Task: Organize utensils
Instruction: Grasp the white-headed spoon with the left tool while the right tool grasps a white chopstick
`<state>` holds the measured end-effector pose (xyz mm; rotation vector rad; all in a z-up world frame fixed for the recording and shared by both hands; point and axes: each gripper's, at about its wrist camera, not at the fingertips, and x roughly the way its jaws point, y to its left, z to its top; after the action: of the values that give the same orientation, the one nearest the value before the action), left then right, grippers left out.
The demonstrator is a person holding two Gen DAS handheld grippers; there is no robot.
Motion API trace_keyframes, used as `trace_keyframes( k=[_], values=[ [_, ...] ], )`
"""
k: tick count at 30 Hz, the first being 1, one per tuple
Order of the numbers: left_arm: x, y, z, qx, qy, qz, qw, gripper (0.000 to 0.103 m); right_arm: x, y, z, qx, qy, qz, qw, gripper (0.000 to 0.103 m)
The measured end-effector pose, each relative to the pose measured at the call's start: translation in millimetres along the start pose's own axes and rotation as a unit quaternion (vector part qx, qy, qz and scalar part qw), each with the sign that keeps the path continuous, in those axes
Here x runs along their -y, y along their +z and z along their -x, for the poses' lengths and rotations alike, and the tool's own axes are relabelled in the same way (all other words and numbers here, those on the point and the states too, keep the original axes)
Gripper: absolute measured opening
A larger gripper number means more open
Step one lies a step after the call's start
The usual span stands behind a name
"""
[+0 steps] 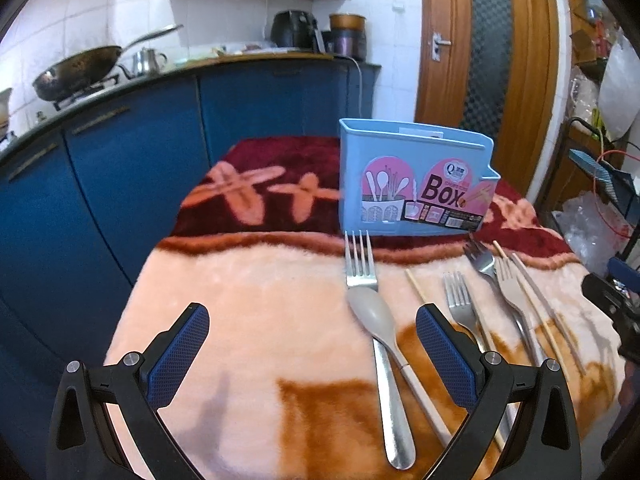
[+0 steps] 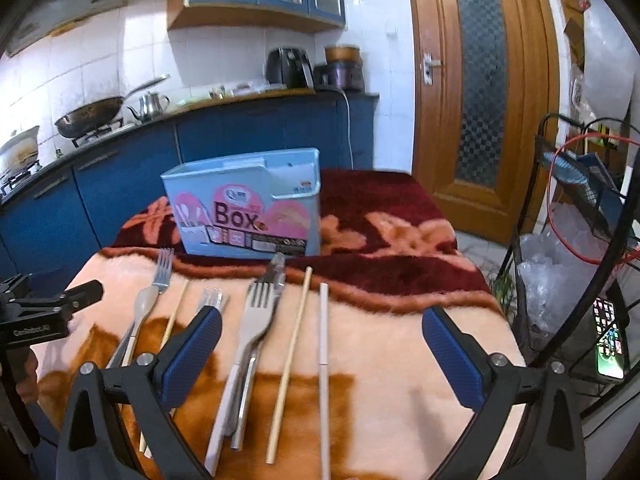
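A light blue utensil box (image 1: 416,180) labelled "Box" stands upright at the far side of the blanket-covered table (image 1: 248,320); the right wrist view shows the box (image 2: 244,208) too. In front of it lie a steel fork (image 1: 360,260), a beige spoon (image 1: 372,316), more forks (image 1: 460,300) and chopsticks (image 1: 536,304). My left gripper (image 1: 312,344) hovers open above the blanket, left of the spoon, holding nothing. My right gripper (image 2: 322,344) is open over a beige fork (image 2: 256,312), a wooden chopstick (image 2: 292,352) and a white chopstick (image 2: 324,360), touching none.
Blue kitchen cabinets (image 1: 120,168) with a wok (image 1: 76,72) and kettle run along the left. A wooden door (image 1: 488,72) stands behind the table. A wire rack (image 2: 580,208) with bags and a phone (image 2: 610,340) sits at the right. The left gripper (image 2: 48,312) shows at the right view's left edge.
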<state>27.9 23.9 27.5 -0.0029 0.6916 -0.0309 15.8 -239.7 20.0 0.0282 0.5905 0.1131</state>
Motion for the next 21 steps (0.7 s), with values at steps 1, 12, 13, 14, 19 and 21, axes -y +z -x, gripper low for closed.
trace_keyframes(
  k=[1,12,13,14,19,21],
  values=[
    [-1,3,-2,-0.010,-0.001,-0.003,0.9999,0.103,3,4,-4,-0.018,0.000,-0.002,1.000,0.093],
    [9,9,-39,-0.130,-0.045,-0.035,0.9899,0.090,25,13,-49,-0.170,-0.002,-0.006,0.985,0.057],
    [10,7,-40,-0.138,-0.056,-0.035,0.9882,0.087,25,13,-52,-0.179,0.000,-0.006,0.984,0.054],
    [11,6,-41,-0.143,-0.066,-0.035,0.9869,0.079,24,12,-55,-0.189,0.003,-0.003,0.982,0.053],
    [23,3,-49,-0.161,-0.096,-0.039,0.9816,0.068,18,3,-68,-0.227,0.024,0.015,0.974,0.045],
    [24,6,-55,-0.167,-0.099,-0.034,0.9804,0.067,16,1,-72,-0.238,0.029,0.019,0.971,0.043]
  ],
)
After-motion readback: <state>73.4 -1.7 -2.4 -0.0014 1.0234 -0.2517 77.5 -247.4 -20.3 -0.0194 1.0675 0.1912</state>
